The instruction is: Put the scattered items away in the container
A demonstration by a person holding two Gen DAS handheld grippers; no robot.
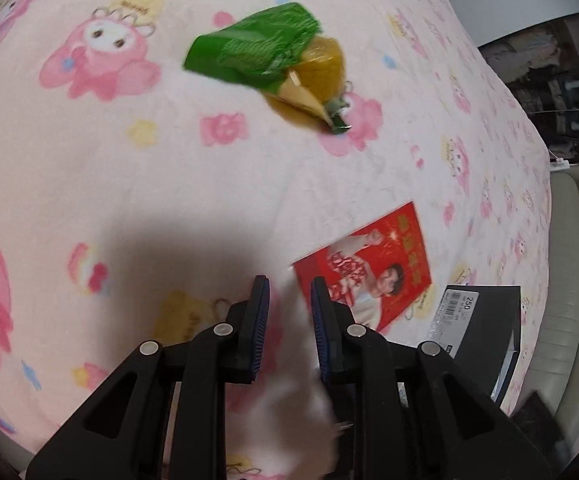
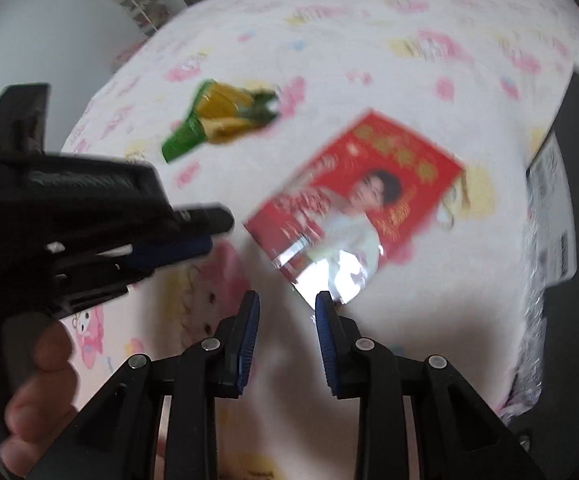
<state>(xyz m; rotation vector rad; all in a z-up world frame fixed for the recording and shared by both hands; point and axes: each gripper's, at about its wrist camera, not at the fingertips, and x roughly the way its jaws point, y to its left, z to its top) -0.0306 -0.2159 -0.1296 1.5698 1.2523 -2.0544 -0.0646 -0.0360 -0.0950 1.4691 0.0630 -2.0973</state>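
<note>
A green and yellow wrapped packet (image 1: 265, 56) (image 2: 225, 116) lies on the pink cartoon-print sheet (image 1: 89, 168). Nearer to me, a red glossy card with a person's picture (image 1: 369, 268) (image 2: 357, 196) lies flat. A black box with a white label (image 1: 485, 328) (image 2: 569, 200) sits at the right edge of the sheet. My left gripper (image 1: 289, 284) hovers over the sheet just left of the card's corner, its jaws a little apart and empty. My right gripper (image 2: 287, 300) hangs before the card's near edge, also slightly open and empty. The right wrist view is blurred.
A hand (image 2: 41, 380) holds the left gripper (image 2: 217, 228) at the left of the right wrist view. A beige padded edge (image 1: 569, 260) borders the sheet on the right. Cluttered shelves (image 1: 561, 92) stand beyond it. A wall and a wire rack (image 2: 141, 4) are at far left.
</note>
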